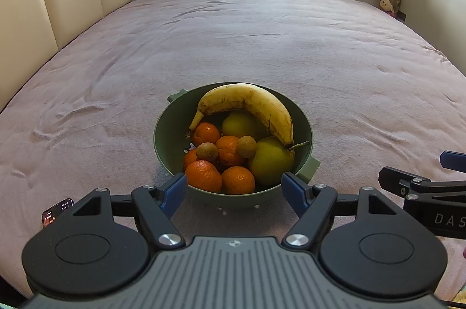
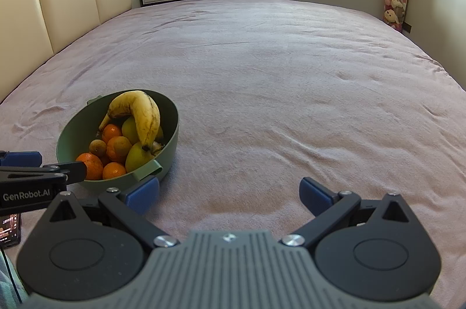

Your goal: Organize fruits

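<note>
On the near part of a wide bed, the round sage-green bowl with small tab handles (image 1: pixel 163 134) holds every fruit in sight: a curved yellow banana with brown freckles (image 1: pixel 247 102) lies across the top along the far wall, probably because it is too long to sit lower. Under it nestle two smooth yellow-green apple-like fruits (image 1: pixel 271 160), several pebbly-skinned orange tangerines (image 1: pixel 204 175) and two small tan, rough-shelled round fruits (image 1: pixel 247 146) wedged in the gaps between them. No fruit shows on the bedding, so the scene fits either fruit gathered into the bowl or fruit waiting to be sorted out of it.

The left gripper (image 1: pixel 234 186) sits low just before the bowl's near rim, its blue-padded jaws spread wide to either side of the bowl and gripping nothing. The right gripper (image 2: pixel 230 192) hovers over bare bedding to the bowl's right, likewise spread wide and empty, its left pad near a bowl handle. The fuzzy pale mauve blanket (image 2: pixel 291 75) is soft and wrinkled, so the bowl may rock if pushed. A dark phone with a lit screen (image 1: pixel 56 211) lies to the left.
</note>
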The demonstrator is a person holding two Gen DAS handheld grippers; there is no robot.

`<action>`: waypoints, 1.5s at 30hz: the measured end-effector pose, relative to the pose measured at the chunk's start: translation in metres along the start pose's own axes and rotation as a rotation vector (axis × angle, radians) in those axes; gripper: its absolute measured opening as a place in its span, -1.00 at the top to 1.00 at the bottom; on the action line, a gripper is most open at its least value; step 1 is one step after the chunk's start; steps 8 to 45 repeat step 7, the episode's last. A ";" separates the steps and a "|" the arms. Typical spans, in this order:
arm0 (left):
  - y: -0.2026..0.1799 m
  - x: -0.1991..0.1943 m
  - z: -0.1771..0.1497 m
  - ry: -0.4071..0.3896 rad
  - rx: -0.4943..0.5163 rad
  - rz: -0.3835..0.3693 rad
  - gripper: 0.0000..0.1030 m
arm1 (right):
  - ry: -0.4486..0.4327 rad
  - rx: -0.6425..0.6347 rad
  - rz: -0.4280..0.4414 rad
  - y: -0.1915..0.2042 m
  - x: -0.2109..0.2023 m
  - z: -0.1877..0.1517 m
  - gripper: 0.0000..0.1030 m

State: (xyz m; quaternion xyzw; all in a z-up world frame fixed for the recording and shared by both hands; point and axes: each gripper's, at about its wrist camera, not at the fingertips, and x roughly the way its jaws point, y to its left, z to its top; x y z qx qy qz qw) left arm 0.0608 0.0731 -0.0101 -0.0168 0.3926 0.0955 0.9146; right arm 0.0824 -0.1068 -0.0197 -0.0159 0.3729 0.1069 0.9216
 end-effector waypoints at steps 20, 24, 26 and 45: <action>0.000 0.000 -0.001 -0.007 -0.005 -0.004 -0.67 | 0.003 -0.001 -0.003 -0.001 0.000 -0.002 -0.93; 0.000 0.000 -0.001 -0.007 -0.005 -0.004 -0.67 | 0.003 -0.001 -0.003 -0.001 0.000 -0.002 -0.93; 0.000 0.000 -0.001 -0.007 -0.005 -0.004 -0.67 | 0.003 -0.001 -0.003 -0.001 0.000 -0.002 -0.93; 0.000 0.000 -0.001 -0.007 -0.005 -0.004 -0.67 | 0.003 -0.001 -0.003 -0.001 0.000 -0.002 -0.93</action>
